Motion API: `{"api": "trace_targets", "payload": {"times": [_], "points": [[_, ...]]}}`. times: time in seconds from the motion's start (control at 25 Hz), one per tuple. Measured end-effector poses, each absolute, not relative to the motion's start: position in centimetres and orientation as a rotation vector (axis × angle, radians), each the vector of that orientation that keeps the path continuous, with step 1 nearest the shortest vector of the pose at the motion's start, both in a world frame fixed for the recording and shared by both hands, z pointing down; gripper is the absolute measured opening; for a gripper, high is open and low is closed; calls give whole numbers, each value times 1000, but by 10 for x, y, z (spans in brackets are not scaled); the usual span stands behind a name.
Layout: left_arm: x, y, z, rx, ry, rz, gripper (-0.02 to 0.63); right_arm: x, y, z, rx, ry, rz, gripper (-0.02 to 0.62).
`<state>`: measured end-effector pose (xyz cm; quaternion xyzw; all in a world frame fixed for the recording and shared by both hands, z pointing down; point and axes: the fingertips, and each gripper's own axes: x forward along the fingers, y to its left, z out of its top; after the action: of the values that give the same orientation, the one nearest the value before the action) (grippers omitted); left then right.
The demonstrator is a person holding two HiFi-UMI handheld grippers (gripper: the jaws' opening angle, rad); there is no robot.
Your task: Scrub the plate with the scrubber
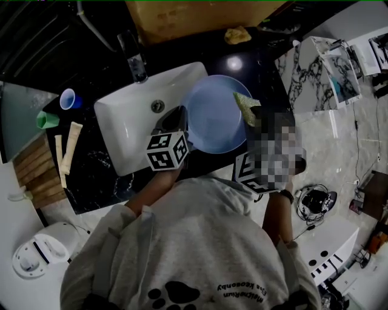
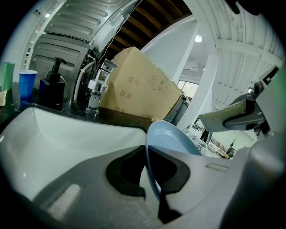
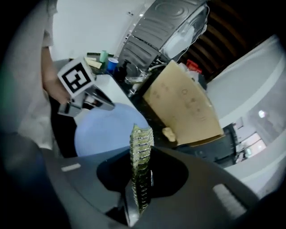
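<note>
Plate (image 1: 212,118), pale blue and round, is what we hold on edge at the right end of the white sink (image 1: 121,130). It partly overlaps the basin and partly the dark counter (image 1: 97,175) beside it. Our left gripper (image 1: 180,119) is clamped on its near-left rim, and in the left gripper view the thin rim of the plate (image 2: 173,135) runs straight between the closed jaws of the left gripper (image 2: 149,172). Our right gripper (image 1: 251,118) grasps the scrubber (image 1: 245,104), a yellow-green pad. In the right gripper view the scrubber (image 3: 140,152) stands on edge, pinched between the jaws of the right gripper (image 3: 139,183), with the plate (image 3: 105,129) beyond it. From the head view the scrubber lies at the plate's right rim. In the left gripper view the scrubber (image 2: 223,117) shows up and to the right of the plate, apart from it. Behind the sink stand a faucet (image 1: 136,60) and a cardboard box (image 1: 200,18), with a blue cup (image 1: 70,98) off to the left.
</note>
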<state>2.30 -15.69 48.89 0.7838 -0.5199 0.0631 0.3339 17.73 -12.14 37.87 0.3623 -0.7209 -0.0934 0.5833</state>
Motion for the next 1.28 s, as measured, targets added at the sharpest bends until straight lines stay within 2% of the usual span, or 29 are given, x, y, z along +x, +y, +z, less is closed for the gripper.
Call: {"api": "trace_targets", "payload": {"times": [0.16, 0.64, 0.88, 1.28], "points": [[21, -156, 490, 2042, -1361, 162, 18, 197, -152, 393, 988, -1531, -431, 71], [21, -158, 497, 2021, -1335, 164, 18, 201, -157, 504, 777, -1468, -315, 74], [22, -158, 499, 2014, -1345, 164, 20, 204, -132, 542, 628, -1437, -172, 75], [20, -159, 503, 1990, -1374, 149, 18, 168, -64, 534, 364, -1602, 330, 74]]}}
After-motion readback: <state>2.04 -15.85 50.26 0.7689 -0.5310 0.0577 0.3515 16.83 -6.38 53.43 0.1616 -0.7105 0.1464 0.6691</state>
